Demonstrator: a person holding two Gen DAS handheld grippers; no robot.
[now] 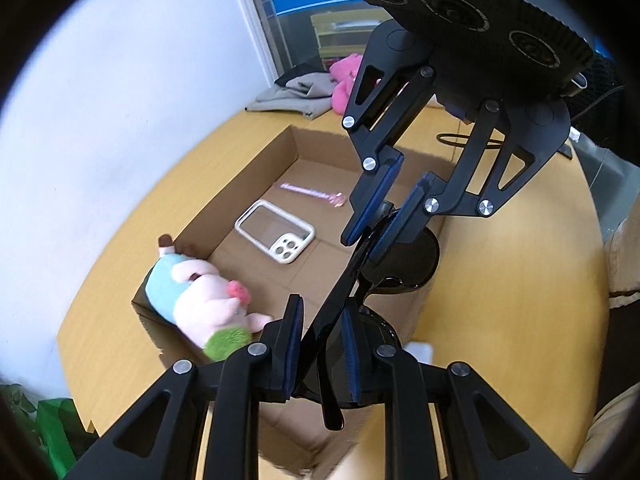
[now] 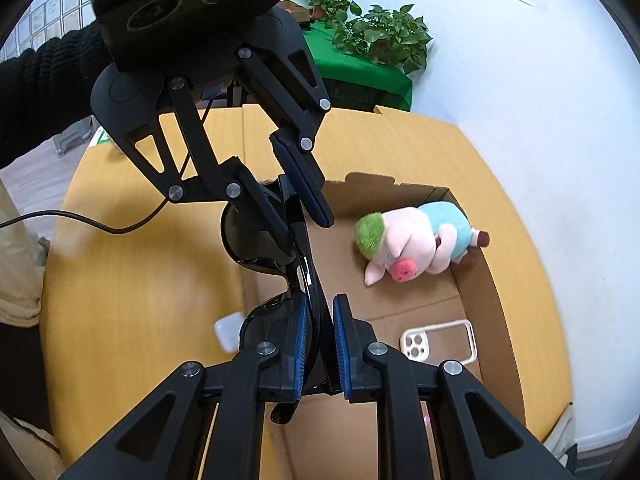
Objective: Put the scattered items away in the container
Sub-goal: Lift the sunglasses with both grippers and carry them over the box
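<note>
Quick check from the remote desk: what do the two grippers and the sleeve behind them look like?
Both the left gripper and the right gripper are black linkage frames with silver pivot pins and ribbed blue finger pads. Each carries a round black textured mount. A black knit sleeve shows behind the left one.

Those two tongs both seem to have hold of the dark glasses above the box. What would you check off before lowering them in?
1. Left tongs clamped on the sunglasses: ok.
2. Right tongs clamped on the same pair: ok.
3. Sunglasses over the cardboard box, not the table: ok, roughly above its edge.
4. Bare floor left in the box: ok, free cardboard between the plush pig and the phone case.
5. Pink pen out of the way: ok, at the far end.
6. Glasses arms folded: cannot tell.
</note>
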